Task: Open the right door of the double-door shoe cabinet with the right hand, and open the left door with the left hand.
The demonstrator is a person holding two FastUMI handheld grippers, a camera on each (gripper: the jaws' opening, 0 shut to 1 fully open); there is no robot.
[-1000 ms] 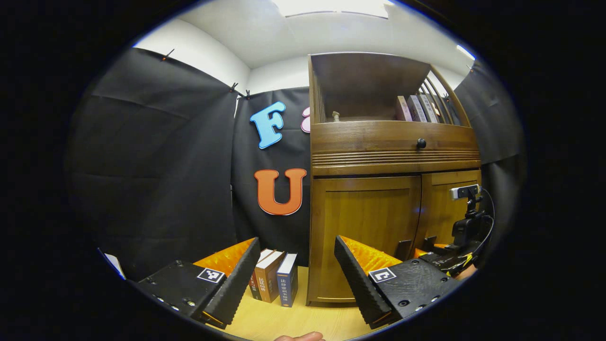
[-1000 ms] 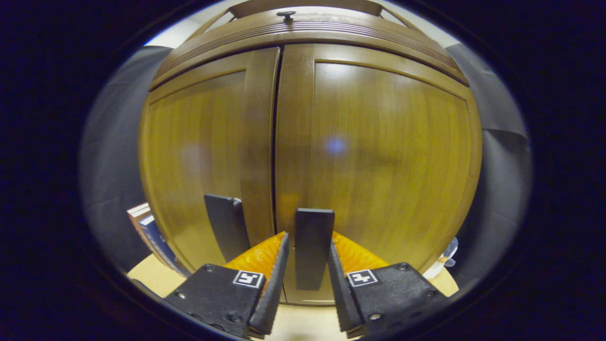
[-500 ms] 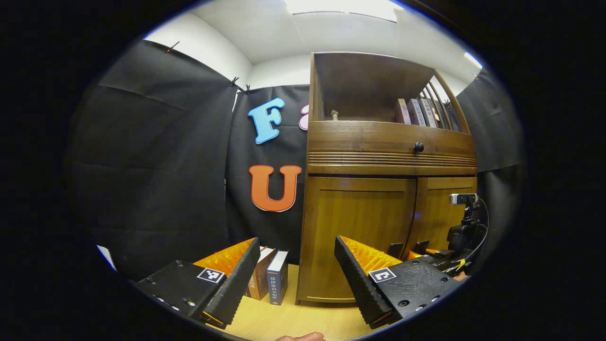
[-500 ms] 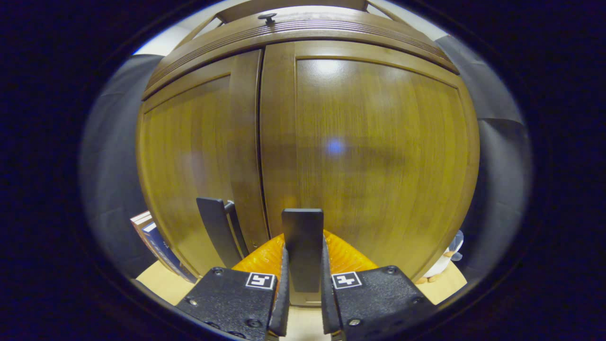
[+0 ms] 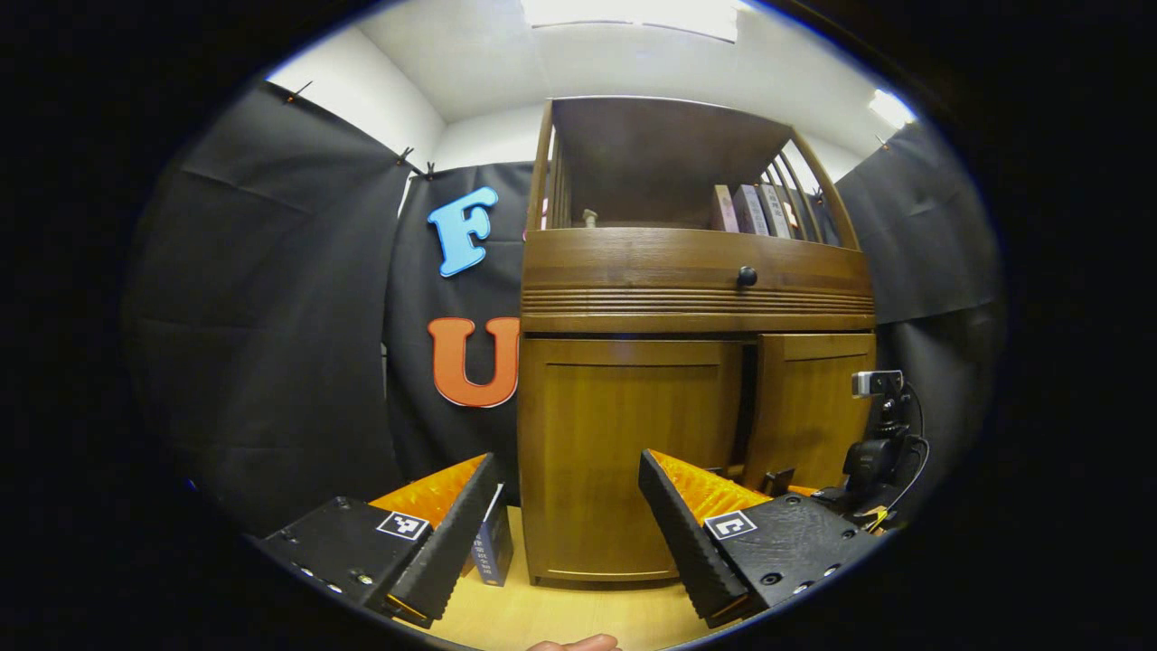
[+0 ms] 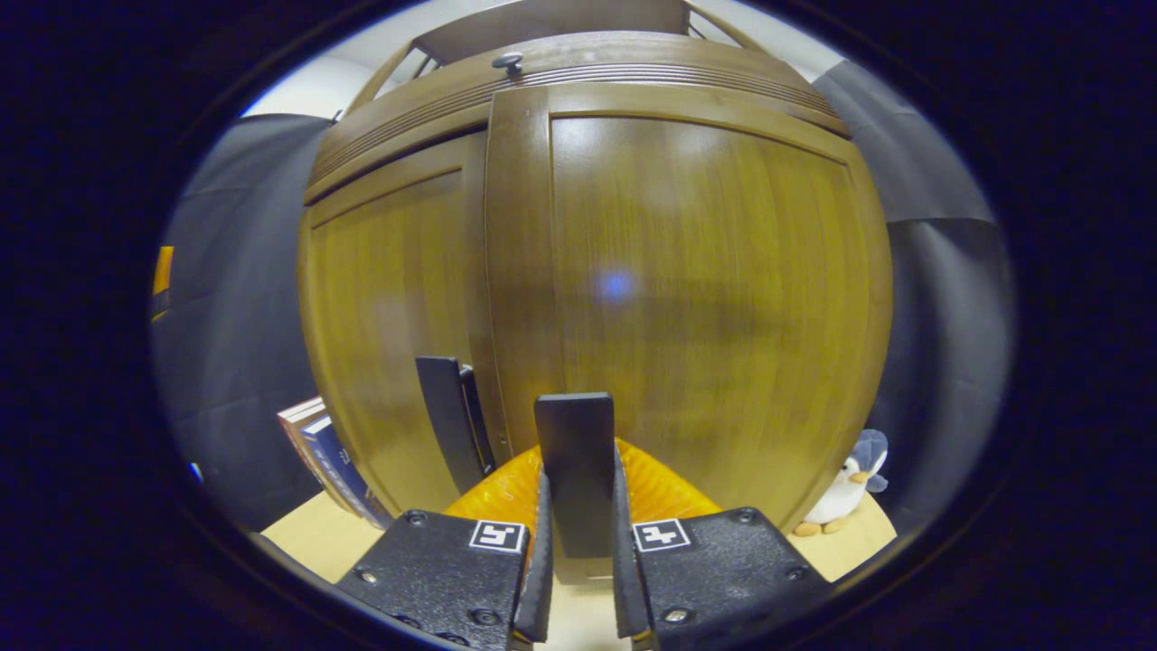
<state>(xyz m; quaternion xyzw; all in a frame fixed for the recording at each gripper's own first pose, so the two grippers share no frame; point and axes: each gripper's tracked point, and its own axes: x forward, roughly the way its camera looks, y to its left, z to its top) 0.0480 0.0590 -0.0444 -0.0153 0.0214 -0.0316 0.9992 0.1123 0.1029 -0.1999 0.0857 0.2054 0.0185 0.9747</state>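
Seen from the left gripper view, the cabinet point(image 5: 696, 380) stands on a pale wooden floor point(image 5: 560, 615) against the black cloth wall. Its left door point(image 5: 628, 452) lies flush and closed, while the right door point(image 5: 813, 407) stands slightly ajar, a dark gap showing between the two. The left gripper point(image 5: 569, 524) hangs in front of the left door, well apart from it, its fingers spread wide with nothing between them. Low at the right door sits the right gripper point(image 5: 782, 484), held close against the door's inner edge. A drawer knob point(image 5: 747, 276) sits above the doors, and books point(image 5: 750, 210) lean on the open shelf on top. One more book point(image 5: 491, 547) stands on the floor just left of the cabinet.

Up close in the right gripper view, the right door point(image 6: 705, 289) bulges near, its edge swung forward of the left door point(image 6: 389, 316). The right gripper point(image 6: 578, 561) has both fingers pressed on the right door's dark handle point(image 6: 576, 470). A second handle point(image 6: 449, 416) juts from the left door, untouched. Books point(image 6: 325, 452) stand at the lower left, and a toy penguin point(image 6: 845, 488) sits on the floor at the right.
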